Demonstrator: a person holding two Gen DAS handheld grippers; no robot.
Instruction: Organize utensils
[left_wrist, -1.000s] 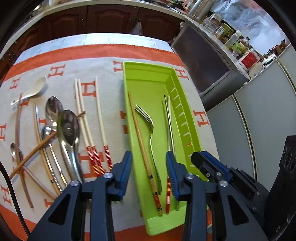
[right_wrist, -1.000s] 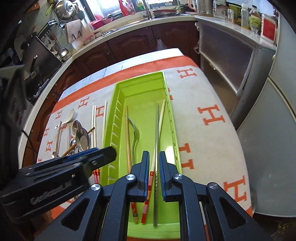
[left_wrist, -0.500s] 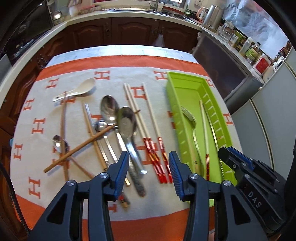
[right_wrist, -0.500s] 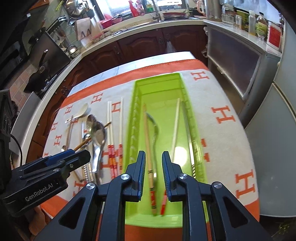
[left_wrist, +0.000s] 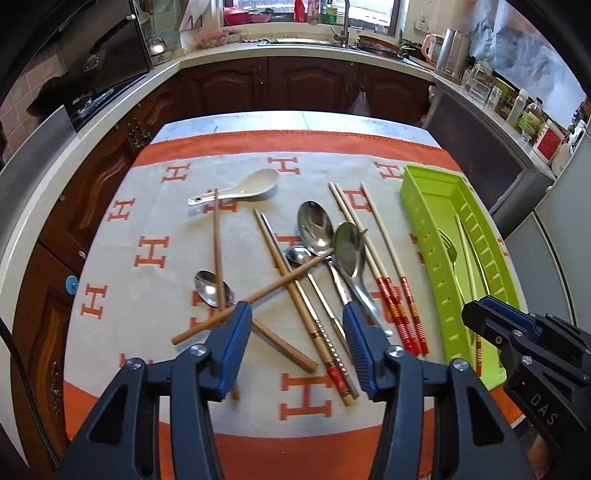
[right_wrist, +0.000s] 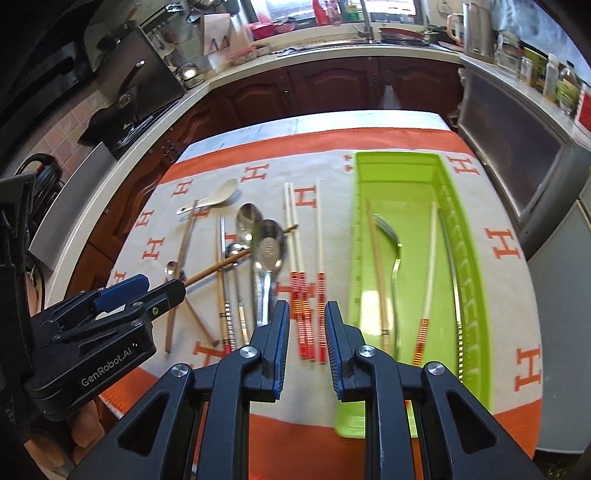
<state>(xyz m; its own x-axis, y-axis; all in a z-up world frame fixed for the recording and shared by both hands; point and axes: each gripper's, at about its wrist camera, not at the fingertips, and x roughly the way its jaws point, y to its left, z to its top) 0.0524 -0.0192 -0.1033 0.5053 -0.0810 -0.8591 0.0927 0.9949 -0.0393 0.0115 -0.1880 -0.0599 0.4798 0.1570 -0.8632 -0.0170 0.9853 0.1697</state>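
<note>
My left gripper (left_wrist: 295, 321) hovers over the loose utensils on the cloth, its jaws opening with nothing held between them. Below it lie crossed wooden chopsticks (left_wrist: 273, 288), several metal spoons (left_wrist: 316, 227) and a white ceramic spoon (left_wrist: 251, 182). White chopsticks with red bands (left_wrist: 391, 306) lie just right of the spoons. My right gripper (right_wrist: 306, 314) hangs above those red-banded chopsticks (right_wrist: 301, 317), open by a narrow gap and empty. The green tray (right_wrist: 356, 258) at the right holds a fork (right_wrist: 395, 258) and several chopsticks (right_wrist: 428, 288).
An orange and beige cloth (left_wrist: 155, 251) covers the table. Dark kitchen cabinets (left_wrist: 306, 88) and a counter with a sink run along the far side. A grey appliance (right_wrist: 517, 155) stands close to the table's right edge.
Both grippers have moved left, off the green tray and over the loose utensils. The left jaws stand wider than before. The right jaws have parted slightly.
</note>
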